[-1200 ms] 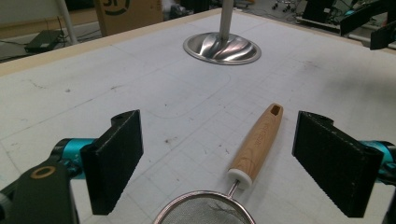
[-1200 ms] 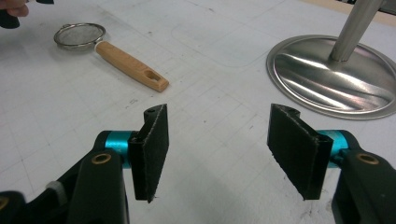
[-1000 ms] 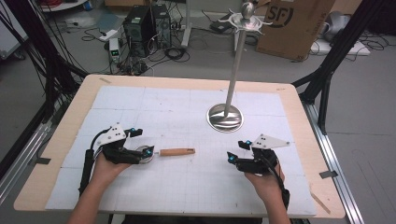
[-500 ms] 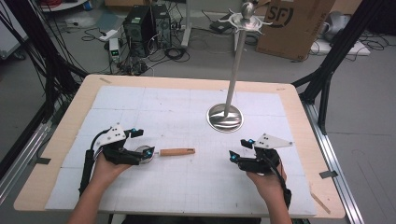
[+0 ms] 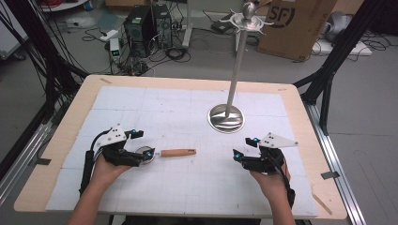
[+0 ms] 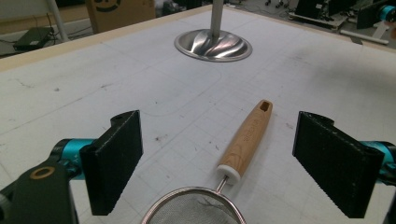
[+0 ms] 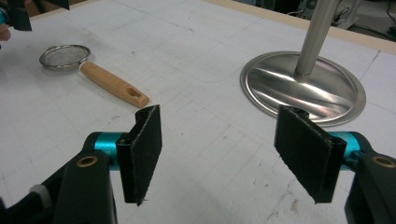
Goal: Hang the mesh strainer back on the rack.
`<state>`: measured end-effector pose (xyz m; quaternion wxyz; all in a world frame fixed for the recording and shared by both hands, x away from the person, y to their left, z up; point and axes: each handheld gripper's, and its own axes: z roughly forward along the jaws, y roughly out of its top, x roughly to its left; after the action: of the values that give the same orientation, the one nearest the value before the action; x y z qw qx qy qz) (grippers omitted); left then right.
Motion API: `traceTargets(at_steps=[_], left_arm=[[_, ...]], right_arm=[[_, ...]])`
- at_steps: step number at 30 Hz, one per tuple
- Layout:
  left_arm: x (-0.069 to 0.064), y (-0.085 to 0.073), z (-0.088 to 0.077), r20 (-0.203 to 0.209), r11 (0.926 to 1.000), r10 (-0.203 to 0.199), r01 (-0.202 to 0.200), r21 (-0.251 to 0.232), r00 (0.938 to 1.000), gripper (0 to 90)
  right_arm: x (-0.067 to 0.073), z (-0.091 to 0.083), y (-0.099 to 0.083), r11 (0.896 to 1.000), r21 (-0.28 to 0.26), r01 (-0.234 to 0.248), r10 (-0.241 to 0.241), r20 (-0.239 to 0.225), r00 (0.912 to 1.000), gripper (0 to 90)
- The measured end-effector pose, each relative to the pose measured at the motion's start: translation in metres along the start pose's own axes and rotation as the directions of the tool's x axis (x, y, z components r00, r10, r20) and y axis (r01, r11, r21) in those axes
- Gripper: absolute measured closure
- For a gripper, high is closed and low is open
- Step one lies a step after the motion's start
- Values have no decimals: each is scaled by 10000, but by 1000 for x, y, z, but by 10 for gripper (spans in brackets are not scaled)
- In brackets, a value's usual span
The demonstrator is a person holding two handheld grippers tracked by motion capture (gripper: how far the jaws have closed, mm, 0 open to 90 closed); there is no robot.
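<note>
we note the small wire-mesh strainer with a wooden handle (image 5: pixel 164 153) lying flat on the white counter (image 5: pixel 187 187), its bowl between the spread jaws of the left gripper (image 5: pixel 141 153). the right gripper (image 5: pixel 240 154), well apart, jaws just opening wider, holds nothing.

Lighting: even, diffuse, from overhead; worktop (image 5: pixel 197 98) bright, floor beyond dimmer. Shadows: soft and short, faint under the stand's metal base (image 5: pixel 226 118). Glare: curved highlights on that polished base in both gripper views; mild sheen on the pole. Sharpness: high view soft and low in detail; gripper views crisp mid-field, with the near black pads (image 6: pixel 114 158) slightly soft. Distortion: wide-angle stretch at the edges of both gripper views. Colour: slightly cool.
</note>
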<state>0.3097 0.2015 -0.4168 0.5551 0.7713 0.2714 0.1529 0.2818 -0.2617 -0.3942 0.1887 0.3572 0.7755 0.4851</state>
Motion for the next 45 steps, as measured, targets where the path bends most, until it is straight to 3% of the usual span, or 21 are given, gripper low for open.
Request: traceTargets(at_steps=[17,26,34,39,45], left_arm=[[-5,12,13,63,9942,483,-487,956,9988,165],[-12,23,31,423,9741,1125,-1186,1923,9927,184],[-17,26,50,637,9399,1472,-1596,3019,9871,210],[-17,31,59,775,9140,1681,-1848,3612,9827,227],[-15,34,66,1088,8702,1871,-2162,4428,9763,300]], right_arm=[[0,-2,-2,10000,23,14,-14,9,10000,313],[3,0,-2,9999,101,108,-107,-147,9998,313],[1,-3,-1,10000,-25,87,-88,-89,9999,313],[2,-3,-2,9998,-16,199,-199,-19,9998,313],[2,-3,-2,9999,20,172,-172,-107,9998,313]])
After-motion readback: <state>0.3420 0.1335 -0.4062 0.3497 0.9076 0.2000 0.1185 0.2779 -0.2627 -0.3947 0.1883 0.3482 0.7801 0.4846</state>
